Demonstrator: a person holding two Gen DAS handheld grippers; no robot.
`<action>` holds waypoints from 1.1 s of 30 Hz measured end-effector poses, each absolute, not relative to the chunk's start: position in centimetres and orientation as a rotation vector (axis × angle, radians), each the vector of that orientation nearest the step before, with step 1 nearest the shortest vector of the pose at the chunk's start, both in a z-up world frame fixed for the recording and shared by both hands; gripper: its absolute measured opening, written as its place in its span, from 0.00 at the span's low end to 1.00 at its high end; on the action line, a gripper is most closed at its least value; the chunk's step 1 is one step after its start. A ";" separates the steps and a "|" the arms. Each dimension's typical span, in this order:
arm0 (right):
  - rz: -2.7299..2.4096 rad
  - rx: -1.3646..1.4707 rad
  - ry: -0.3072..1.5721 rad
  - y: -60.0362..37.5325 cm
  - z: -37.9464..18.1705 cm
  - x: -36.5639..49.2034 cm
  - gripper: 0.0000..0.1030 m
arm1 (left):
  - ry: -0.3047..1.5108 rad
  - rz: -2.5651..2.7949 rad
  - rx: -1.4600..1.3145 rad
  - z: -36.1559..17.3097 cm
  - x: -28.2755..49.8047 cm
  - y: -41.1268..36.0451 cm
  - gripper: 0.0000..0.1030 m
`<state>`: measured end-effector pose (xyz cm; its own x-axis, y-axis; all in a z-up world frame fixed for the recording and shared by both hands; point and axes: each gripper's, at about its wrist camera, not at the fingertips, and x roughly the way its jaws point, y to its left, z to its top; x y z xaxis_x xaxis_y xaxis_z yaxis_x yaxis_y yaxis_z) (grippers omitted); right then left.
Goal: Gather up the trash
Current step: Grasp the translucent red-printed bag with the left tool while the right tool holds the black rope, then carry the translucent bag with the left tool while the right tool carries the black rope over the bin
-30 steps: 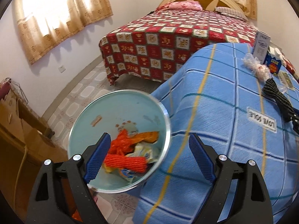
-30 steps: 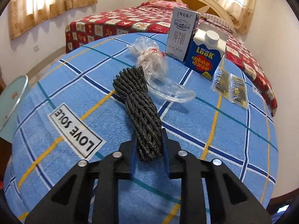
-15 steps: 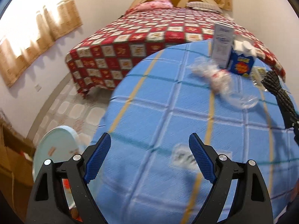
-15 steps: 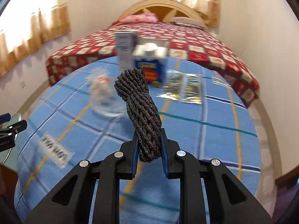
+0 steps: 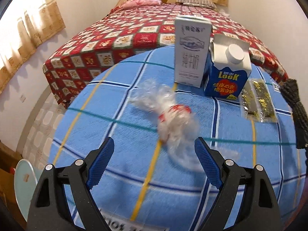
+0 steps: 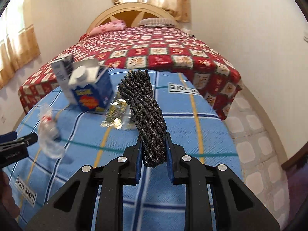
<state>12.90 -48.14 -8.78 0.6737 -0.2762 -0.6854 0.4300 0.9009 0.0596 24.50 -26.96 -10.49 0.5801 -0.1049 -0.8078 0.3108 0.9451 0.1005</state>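
Observation:
My right gripper (image 6: 153,144) is shut on a black foam net sleeve (image 6: 146,113), held up above the blue checked bedspread (image 6: 192,173); the same black foam net sleeve (image 5: 296,113) shows at the right edge of the left wrist view. My left gripper (image 5: 154,150) is open over the bedspread (image 5: 96,119), with a crumpled clear plastic wrapper (image 5: 173,119) just beyond its fingertips, apart from them. Behind the wrapper stand a white milk carton (image 5: 191,50) and a blue carton (image 5: 227,71), with two foil sachets (image 5: 258,100) beside them.
A pale green bin (image 5: 23,184) stands on the tiled floor at lower left. A bed with a red patterned cover (image 6: 154,52) lies beyond. The left gripper's tip (image 6: 17,144) reaches in at the left of the right wrist view, near the clear wrapper (image 6: 48,132).
My left gripper swung from over the bin across the bedspread to the clear wrapper. My right gripper lifted the black net sleeve off the bedspread and rolled, carrying it rightward.

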 end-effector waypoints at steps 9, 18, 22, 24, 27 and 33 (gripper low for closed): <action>-0.342 0.230 0.734 -47.7 -9.1 13.1 0.21 | 1.000 -0.315 0.242 -13.1 26.0 -28.6 0.31; -0.258 0.189 0.718 -43.3 -8.5 13.5 0.21 | 0.956 -0.343 0.244 -10.5 23.8 -24.6 0.25; -0.229 0.178 0.723 -41.1 -8.6 13.8 0.21 | 0.926 -0.318 0.262 -9.5 22.2 -22.2 0.25; -0.218 0.172 0.723 -40.0 -8.6 13.8 0.21 | 0.916 -0.301 0.273 -9.3 21.4 -21.0 0.25; -0.198 0.156 0.718 -38.5 -8.6 13.7 0.21 | 0.910 -0.291 0.280 -9.2 20.5 -19.6 0.25; -0.153 0.125 0.716 -35.3 -8.6 13.7 0.21 | 0.901 -0.263 0.270 -8.9 18.9 -16.7 0.25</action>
<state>13.70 -35.27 -8.65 0.7441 -0.0968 -0.6610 0.1822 0.9813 0.0613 18.89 -16.66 -8.90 0.5932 -0.1112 -0.7973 0.3354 0.9345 0.1192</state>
